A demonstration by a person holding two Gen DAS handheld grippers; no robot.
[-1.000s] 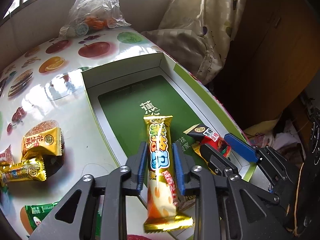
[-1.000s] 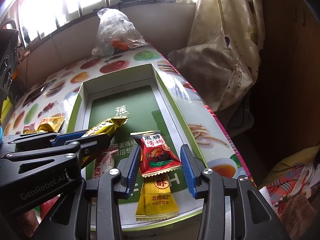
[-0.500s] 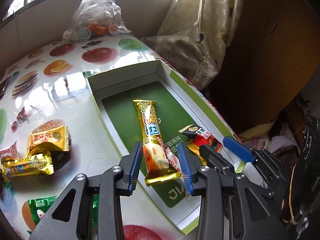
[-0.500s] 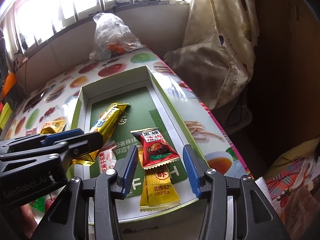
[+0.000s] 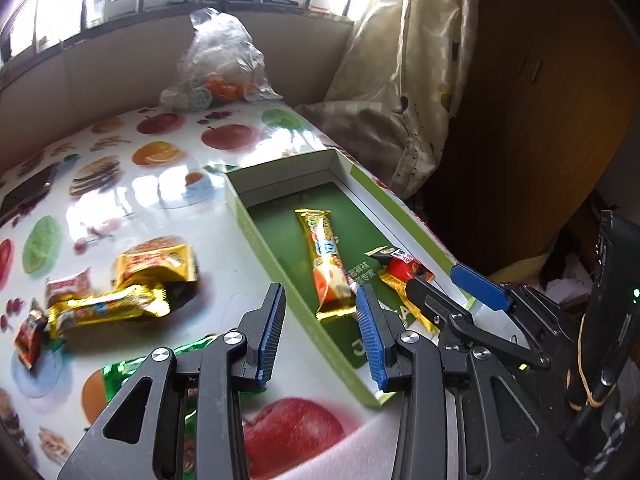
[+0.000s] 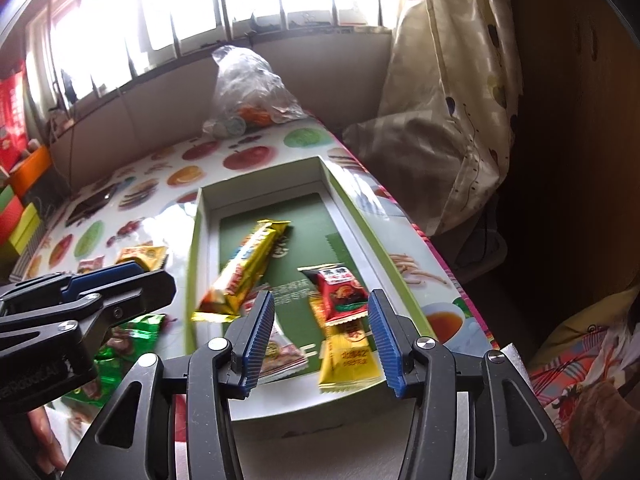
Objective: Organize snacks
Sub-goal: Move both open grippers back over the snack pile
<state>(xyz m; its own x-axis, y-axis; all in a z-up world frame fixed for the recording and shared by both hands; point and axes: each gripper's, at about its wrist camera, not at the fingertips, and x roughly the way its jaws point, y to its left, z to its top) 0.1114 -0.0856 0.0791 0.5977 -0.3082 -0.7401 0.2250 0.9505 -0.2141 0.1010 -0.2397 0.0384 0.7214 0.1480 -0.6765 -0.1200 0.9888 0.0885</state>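
Observation:
A shallow green box (image 5: 240, 200) (image 6: 192, 248) lies on the fruit-print table. Inside it rest a long gold bar (image 5: 324, 264) (image 6: 244, 272), a red packet (image 5: 404, 266) (image 6: 340, 292) on top of a yellow packet (image 6: 346, 356), and a white-pink packet (image 6: 280, 356). My left gripper (image 5: 320, 332) (image 6: 152, 276) hovers open over the box's near left wall, holding nothing. The jaws of my right gripper (image 6: 322, 340) (image 5: 436, 280) are opening above the box's near end; the red and yellow packets lie below the gap, free of the pads.
Loose snacks lie on the table left of the box: a gold packet (image 5: 154, 264), a gold bar (image 5: 108, 308), small red packets (image 5: 66, 284) and a green packet (image 5: 132, 364). A clear plastic bag (image 5: 220, 68) stands at the back. A curtain (image 5: 400, 80) hangs right.
The left gripper let go of the gold bar, which now lies in the box, and drew back and up. The right gripper's jaws widened and it rose off the red packet.

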